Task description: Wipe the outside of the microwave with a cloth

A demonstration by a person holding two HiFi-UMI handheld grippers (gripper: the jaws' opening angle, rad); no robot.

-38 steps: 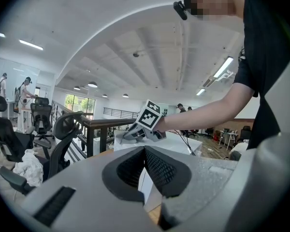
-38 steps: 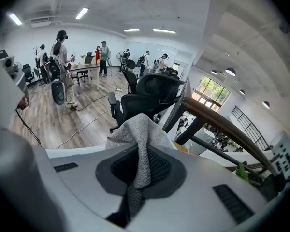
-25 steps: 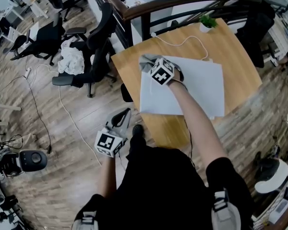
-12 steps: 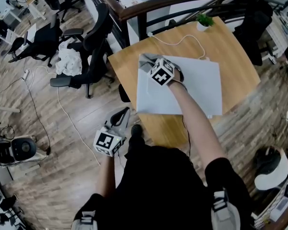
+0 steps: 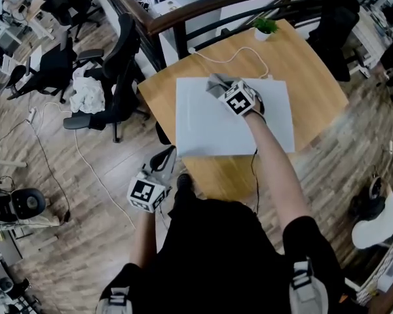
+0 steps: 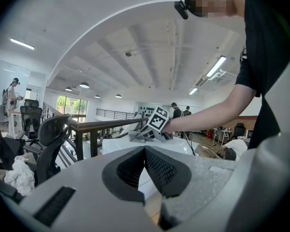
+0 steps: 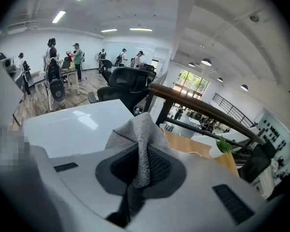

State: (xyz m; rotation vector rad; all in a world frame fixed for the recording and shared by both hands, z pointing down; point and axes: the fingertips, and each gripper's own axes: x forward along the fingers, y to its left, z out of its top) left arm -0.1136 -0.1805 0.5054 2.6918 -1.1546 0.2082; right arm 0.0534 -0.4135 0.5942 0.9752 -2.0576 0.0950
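- Since a second ago the right gripper has slid the cloth along the top of the microwave, from its rear left corner toward the middle of its rear edge. The left gripper has kept its place low at the person's left side.
- The wooden table spreads beneath and around the right gripper. Its near edge is cut off by the person's body.
- The microwave's white top lies directly under the right gripper and runs out to both sides and back toward the person. Only this top shows from the head view. The front and sides are out of sight, and the forearm covers a strip of the top.
- A black office chair stands on the floor beyond the left gripper, off the table's left edge.
- The right gripper's jaws pinch a fold of the grey cloth, which bunches ahead of the tips on the microwave top. Lower down, between the pads, the cloth is lost in shadow.
- The left gripper's jaws are pressed together with nothing between them. In its own view they block most of the microwave.
- A potted plant stands well beyond the right gripper at the far table corner.
- A white cable lies between the plant and that gripper, and its end cannot be made out.
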